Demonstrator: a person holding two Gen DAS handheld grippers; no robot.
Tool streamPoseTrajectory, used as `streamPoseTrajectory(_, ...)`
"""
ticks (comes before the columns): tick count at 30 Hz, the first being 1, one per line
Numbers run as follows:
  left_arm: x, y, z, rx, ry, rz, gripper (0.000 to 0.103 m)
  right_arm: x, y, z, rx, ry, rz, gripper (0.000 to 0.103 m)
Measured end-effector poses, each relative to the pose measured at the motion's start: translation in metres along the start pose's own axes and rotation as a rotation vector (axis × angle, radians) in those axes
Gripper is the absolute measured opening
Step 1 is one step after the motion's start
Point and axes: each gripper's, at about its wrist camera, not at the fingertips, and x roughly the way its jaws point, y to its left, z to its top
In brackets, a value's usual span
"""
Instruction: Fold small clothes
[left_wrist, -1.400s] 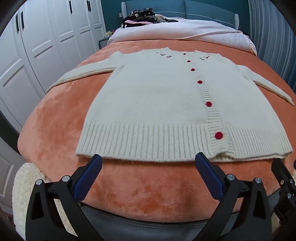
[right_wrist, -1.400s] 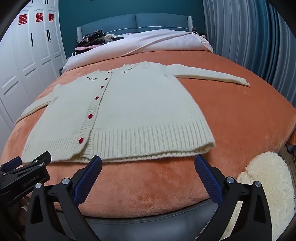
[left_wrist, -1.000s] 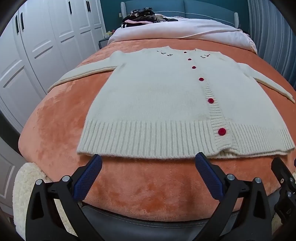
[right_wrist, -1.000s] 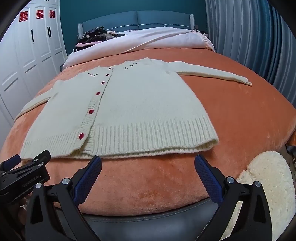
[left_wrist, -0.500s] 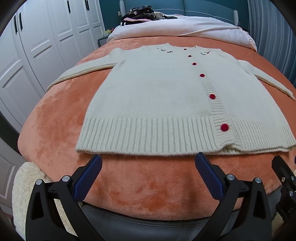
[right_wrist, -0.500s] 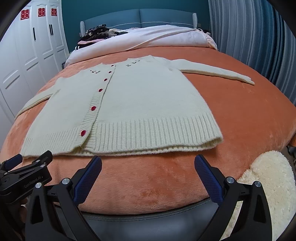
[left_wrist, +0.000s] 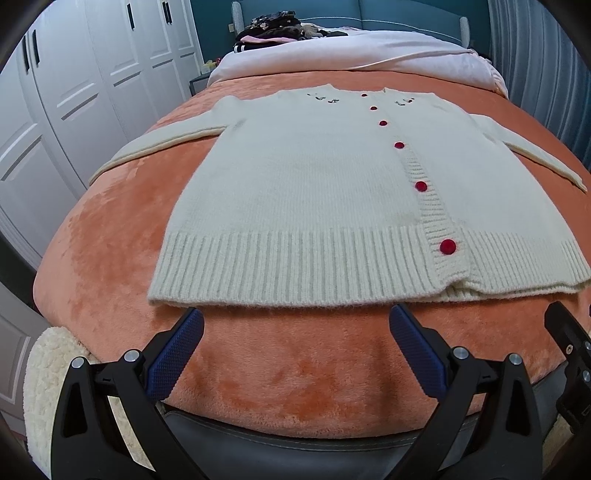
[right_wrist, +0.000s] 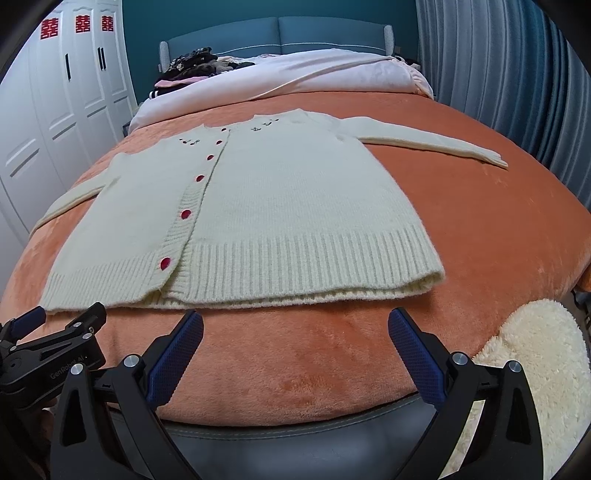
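Observation:
A cream knit cardigan (left_wrist: 314, 192) with red buttons lies flat, face up, on the orange blanket (left_wrist: 110, 236), sleeves spread to both sides. It also shows in the right wrist view (right_wrist: 280, 206). My left gripper (left_wrist: 295, 325) is open and empty, just short of the ribbed hem near its left half. My right gripper (right_wrist: 295, 325) is open and empty, just short of the hem near its right half. The left gripper's body (right_wrist: 48, 354) shows at the lower left of the right wrist view.
A white duvet (right_wrist: 295, 74) and a pile of dark clothes (right_wrist: 192, 66) lie at the head of the bed. White wardrobe doors (left_wrist: 74, 92) stand on the left, curtains (right_wrist: 517, 74) on the right. A fluffy white rug (right_wrist: 535, 369) lies by the bed's foot.
Both grippers have crept forward and a little higher toward the hem. The cardigan has not moved. Both stay open.

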Motion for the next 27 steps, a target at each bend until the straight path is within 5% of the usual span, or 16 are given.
streamPoseTrajectory(27,0.0067,0.0088,-0.0081,-0.012,-0.014,0.021,0.098,0.0051,0.0013,-0.0016,-0.006,0.028,-0.006,0.098)
